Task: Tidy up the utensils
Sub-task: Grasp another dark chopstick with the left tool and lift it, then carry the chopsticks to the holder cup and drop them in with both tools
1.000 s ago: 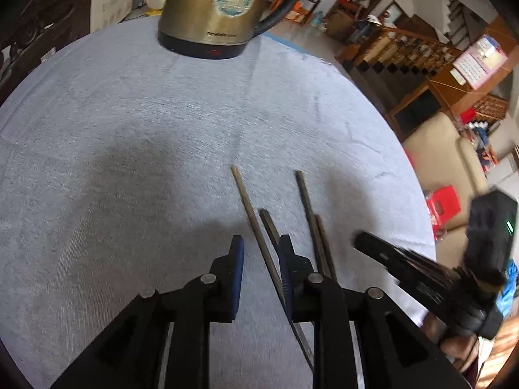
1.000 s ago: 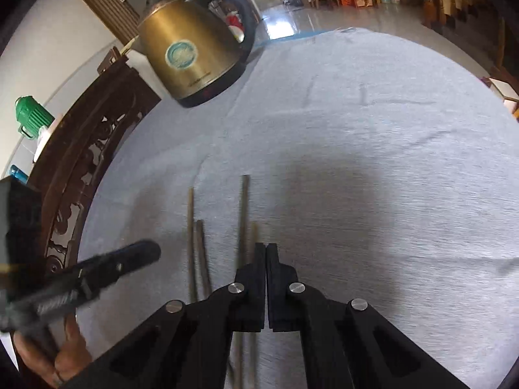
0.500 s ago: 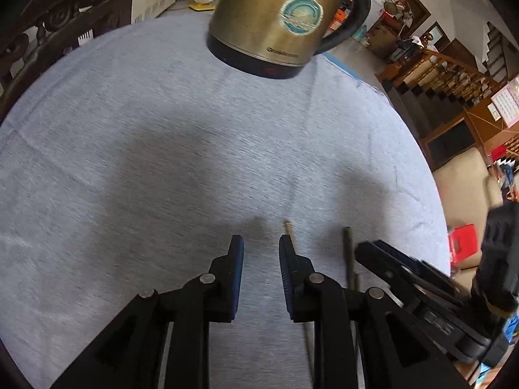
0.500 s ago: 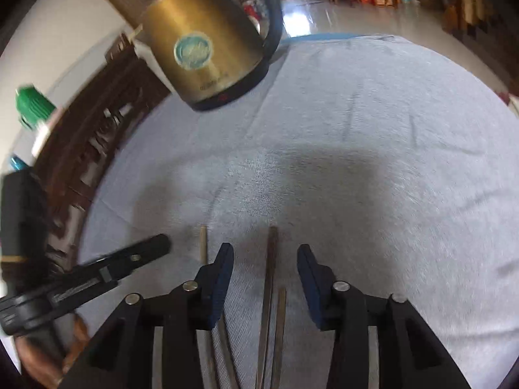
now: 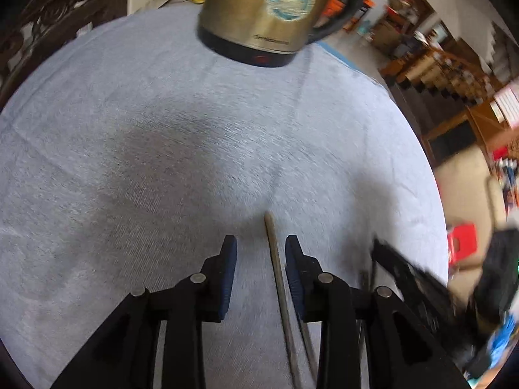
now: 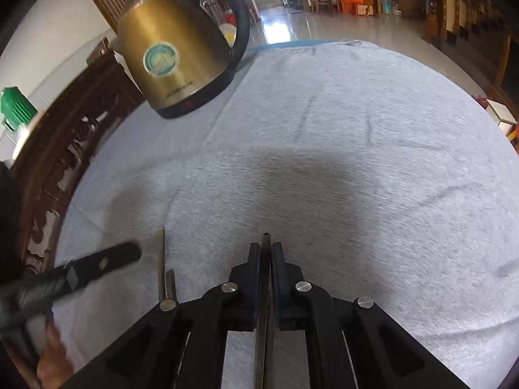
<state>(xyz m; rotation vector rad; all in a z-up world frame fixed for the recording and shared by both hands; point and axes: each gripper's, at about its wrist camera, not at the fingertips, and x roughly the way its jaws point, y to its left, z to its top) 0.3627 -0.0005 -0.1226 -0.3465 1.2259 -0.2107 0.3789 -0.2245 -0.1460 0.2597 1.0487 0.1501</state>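
Note:
Several dark chopsticks lie on the grey cloth point(image 5: 129, 162). In the left wrist view, my left gripper point(image 5: 260, 243) has its jaws opening. One chopstick point(image 5: 275, 269) lies between them near the right pad, and neither pad presses on it. A second chopstick point(image 5: 308, 350) shows under the right finger. In the right wrist view, my right gripper point(image 6: 265, 249) is closing, its pads pressed on a chopstick point(image 6: 261, 340) whose tip pokes out in front. Two more chopsticks point(image 6: 160, 259) lie to its left, beside the left gripper point(image 6: 123, 256). The right gripper point(image 5: 389, 259) appears blurred in the left wrist view.
A brass-coloured electric kettle point(image 6: 172, 61) with a black base and handle stands at the far side of the cloth point(image 6: 356, 162). A carved dark wooden chair point(image 6: 65, 162) lines the table's left edge. A person's hand point(image 6: 48, 356) holds the left tool.
The right jaws opened around a chopstick, then closed on it. The left jaws spread wider and now have a chopstick between them. Both views shifted toward the kettle.

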